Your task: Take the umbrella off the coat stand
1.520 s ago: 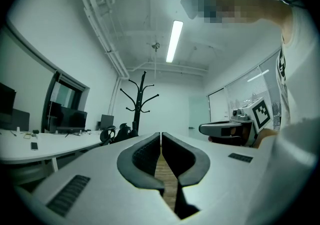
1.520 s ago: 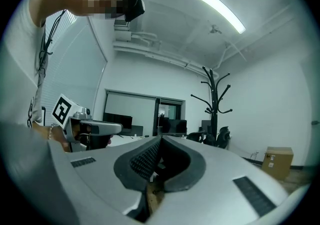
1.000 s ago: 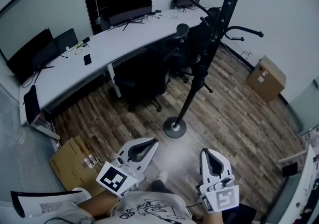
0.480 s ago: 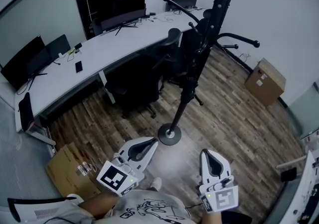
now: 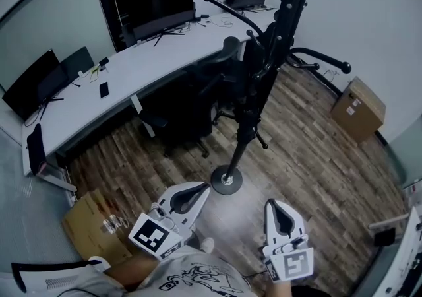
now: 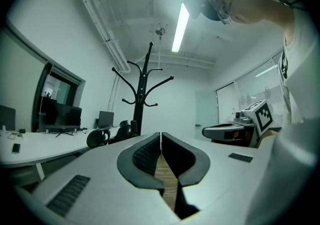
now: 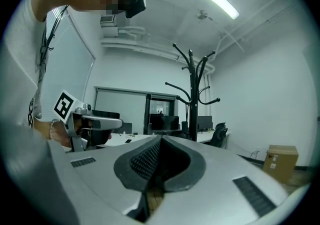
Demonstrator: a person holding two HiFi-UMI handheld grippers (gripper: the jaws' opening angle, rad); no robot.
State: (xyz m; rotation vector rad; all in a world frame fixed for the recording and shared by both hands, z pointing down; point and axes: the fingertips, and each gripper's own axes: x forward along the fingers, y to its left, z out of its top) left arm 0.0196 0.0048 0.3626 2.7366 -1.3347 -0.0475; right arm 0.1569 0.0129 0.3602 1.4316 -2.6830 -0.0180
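Observation:
A black coat stand [image 5: 247,121] rises from its round base [image 5: 226,181] on the wood floor just ahead of me. A dark folded umbrella [image 5: 254,81] appears to hang along its pole, below the hooks. My left gripper [image 5: 203,188] is held level at the lower left, jaws together and empty, a short way in front of the base. My right gripper [image 5: 273,204] is beside it, shut and empty too. The stand [image 6: 142,94] shows above the left gripper [image 6: 160,134] in the left gripper view. It stands [image 7: 193,96] beyond the right gripper [image 7: 161,138] in the right gripper view.
A long curved white desk [image 5: 132,71] with monitors [image 5: 33,81] runs behind the stand. Black office chairs [image 5: 188,107] sit next to the stand's left side. One cardboard box [image 5: 358,107] lies by the right wall, another [image 5: 92,226] by my left foot.
The stand and its base have come nearer and lower in the head view as I moved toward them. Both grippers keep their pose and stay shut.

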